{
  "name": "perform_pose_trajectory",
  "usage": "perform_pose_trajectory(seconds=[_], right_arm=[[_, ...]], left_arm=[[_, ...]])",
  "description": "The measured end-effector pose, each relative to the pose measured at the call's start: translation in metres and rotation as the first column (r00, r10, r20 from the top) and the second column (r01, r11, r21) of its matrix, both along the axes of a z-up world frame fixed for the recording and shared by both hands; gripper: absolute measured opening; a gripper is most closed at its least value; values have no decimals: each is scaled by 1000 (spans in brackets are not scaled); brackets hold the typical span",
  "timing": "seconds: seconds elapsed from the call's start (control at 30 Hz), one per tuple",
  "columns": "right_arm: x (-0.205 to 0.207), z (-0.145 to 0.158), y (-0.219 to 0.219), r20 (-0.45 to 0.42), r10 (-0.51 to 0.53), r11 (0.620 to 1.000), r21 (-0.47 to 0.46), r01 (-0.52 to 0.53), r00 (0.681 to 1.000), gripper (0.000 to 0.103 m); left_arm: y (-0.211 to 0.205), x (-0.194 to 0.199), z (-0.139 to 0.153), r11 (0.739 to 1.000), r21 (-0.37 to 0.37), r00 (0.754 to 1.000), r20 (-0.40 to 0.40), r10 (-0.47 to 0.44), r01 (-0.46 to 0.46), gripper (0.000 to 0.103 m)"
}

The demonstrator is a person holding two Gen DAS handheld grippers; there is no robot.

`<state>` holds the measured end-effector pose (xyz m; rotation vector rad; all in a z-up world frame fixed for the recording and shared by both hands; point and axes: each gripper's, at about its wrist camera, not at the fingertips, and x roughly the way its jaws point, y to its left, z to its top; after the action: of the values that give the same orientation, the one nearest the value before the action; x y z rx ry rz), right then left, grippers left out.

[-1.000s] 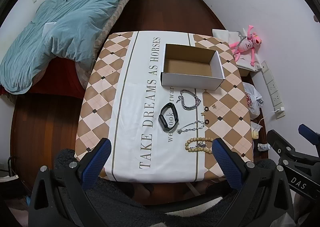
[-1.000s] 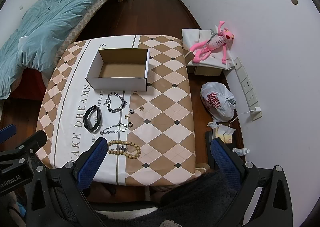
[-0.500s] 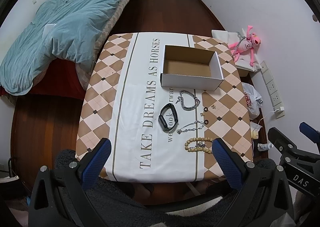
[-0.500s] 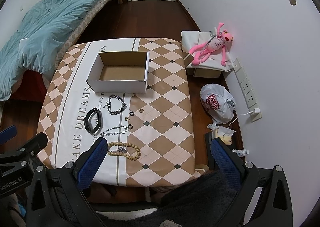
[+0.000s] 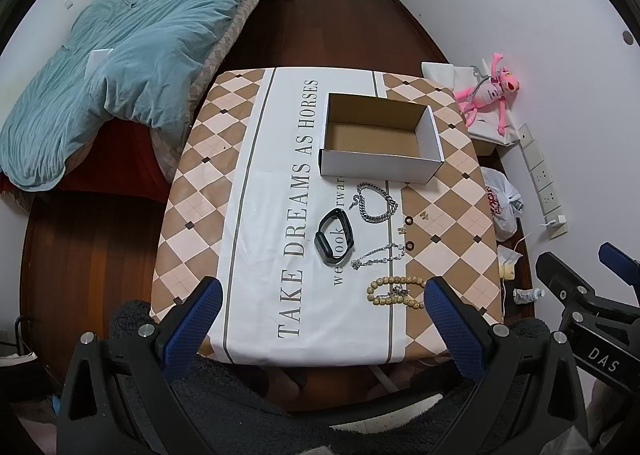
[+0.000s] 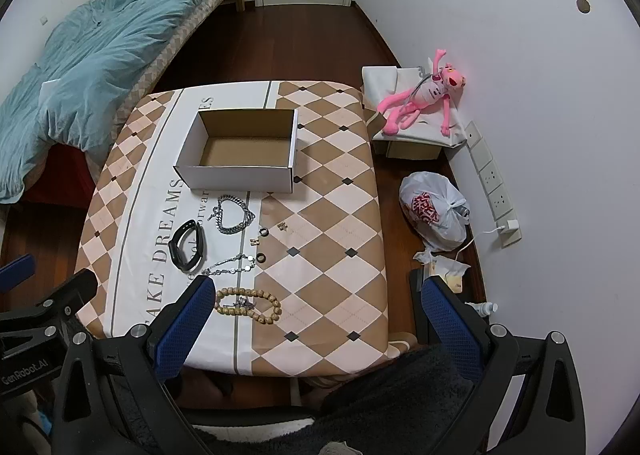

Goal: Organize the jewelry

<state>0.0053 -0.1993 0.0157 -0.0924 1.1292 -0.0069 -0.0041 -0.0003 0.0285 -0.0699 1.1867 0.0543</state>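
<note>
An empty white cardboard box (image 5: 380, 139) (image 6: 240, 151) stands on the table (image 5: 224, 159) (image 6: 336, 215). In front of it lie a silver chain bracelet (image 5: 376, 203) (image 6: 234, 215), a black wristband (image 5: 334, 239) (image 6: 188, 245), a thin silver chain (image 5: 378, 257) (image 6: 230, 265), a wooden bead bracelet (image 5: 396, 291) (image 6: 248, 303), two dark rings (image 5: 409, 219) (image 6: 261, 257) and small gold pieces (image 5: 423, 215) (image 6: 283, 226). My left gripper (image 5: 320, 295) hangs open high above the near table edge. My right gripper (image 6: 316, 295) is open too, equally high, holding nothing.
A bed with a teal duvet (image 5: 120, 55) stands left of the table. On the right, by the wall, are a pink plush toy (image 6: 424, 99) on a box, a white plastic bag (image 6: 434, 211) and wall sockets (image 6: 492, 183). Dark wooden floor surrounds the table.
Both views have shifted slightly, the table sitting a little lower and closer in frame. Nothing on the table has moved, and both grippers stay open.
</note>
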Motion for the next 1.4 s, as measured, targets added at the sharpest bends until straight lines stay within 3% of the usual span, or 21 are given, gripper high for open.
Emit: perform_pose_trajectory(seconds=[0.47, 0.57, 0.7, 0.9, 1.13, 1.2, 1.33, 1.4], right_arm=[[3, 6, 2, 6, -5, 1000, 8, 5, 1000, 103], [13, 3, -3, -16, -26, 999, 30, 27, 1000, 103], [31, -26, -12, -79, -56, 997, 43, 60, 995, 103], [48, -107, -12, -215, -68, 997, 20, 74, 974, 102], [41, -193, -3, -347, -64, 996, 37, 82, 936, 79], [39, -205, 3, -358, -59, 996, 37, 77, 932, 75], [34, -223, 12, -385, -28, 998, 45, 49, 923, 56], [31, -222, 19, -365, -9, 999, 31, 22, 931, 50]], left_arm=[[-2, 1, 3, 1000, -4, 1000, 5, -2, 2, 103], [-2, 7, 0, 1000, 25, 1000, 19, -9, 9, 103], [3, 26, -24, 996, 87, 1000, 16, 10, -11, 103], [13, 47, -78, 990, 137, 998, -62, 30, -21, 103], [20, 49, -128, 985, 172, 987, -149, 58, -32, 103], [21, 46, -138, 984, 173, 984, -166, 63, -34, 103], [24, 42, -148, 984, 173, 979, -187, 76, -43, 103], [25, 41, -150, 983, 176, 979, -189, 79, -46, 103]])
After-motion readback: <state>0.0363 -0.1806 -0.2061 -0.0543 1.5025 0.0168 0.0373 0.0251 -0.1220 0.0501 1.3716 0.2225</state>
